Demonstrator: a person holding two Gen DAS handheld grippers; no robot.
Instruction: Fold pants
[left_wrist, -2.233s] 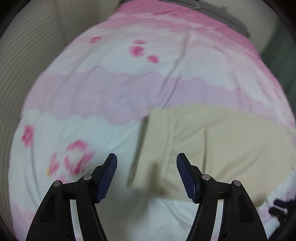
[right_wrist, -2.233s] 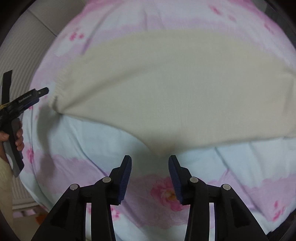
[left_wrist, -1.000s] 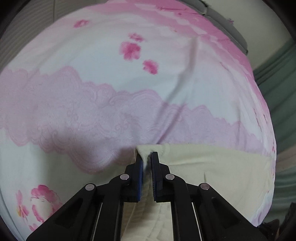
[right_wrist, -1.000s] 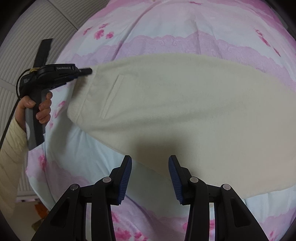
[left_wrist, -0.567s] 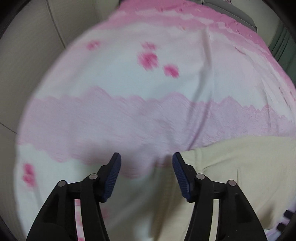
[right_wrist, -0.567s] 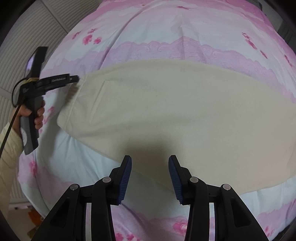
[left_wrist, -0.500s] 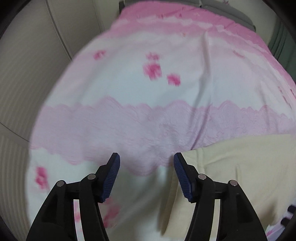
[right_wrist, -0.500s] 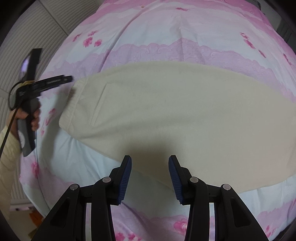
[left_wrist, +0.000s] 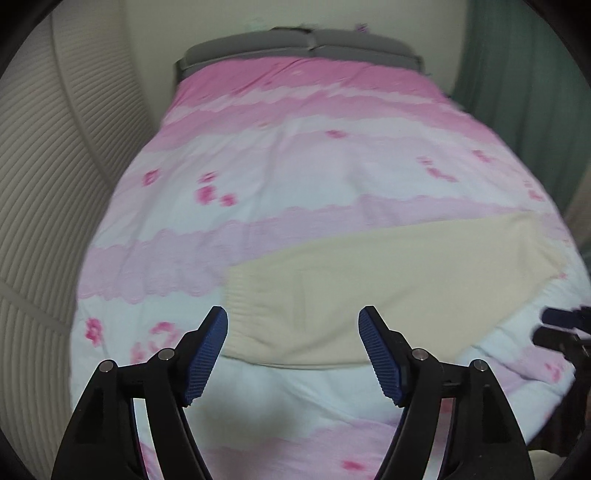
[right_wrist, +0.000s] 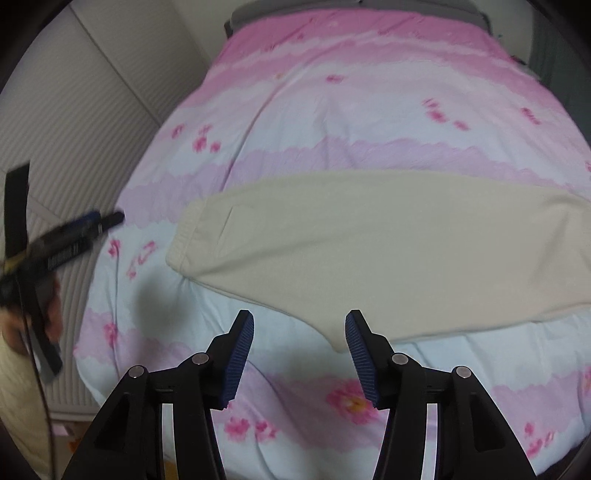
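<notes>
Your left gripper (left_wrist: 293, 350) has just been opening; its jaws stand wide apart with nothing between them, above the waistband end of the cream pants (left_wrist: 388, 280). Your right gripper (right_wrist: 299, 352) has also just been widening and grips nothing, its blue pads (right_wrist: 240, 362) above the crotch corner. The pants lie flat, folded lengthwise, across the pink flowered bedcover (right_wrist: 332, 122). No containers are visible.

Dim, flat indoor light, pinkish cast. Strong fisheye bending, black vignette at corners. Motion blur softens bedspread (left_wrist: 295, 166) print; left tool (right_wrist: 74, 236) smeared in right view. Soft shadow on bedspread beside it.
</notes>
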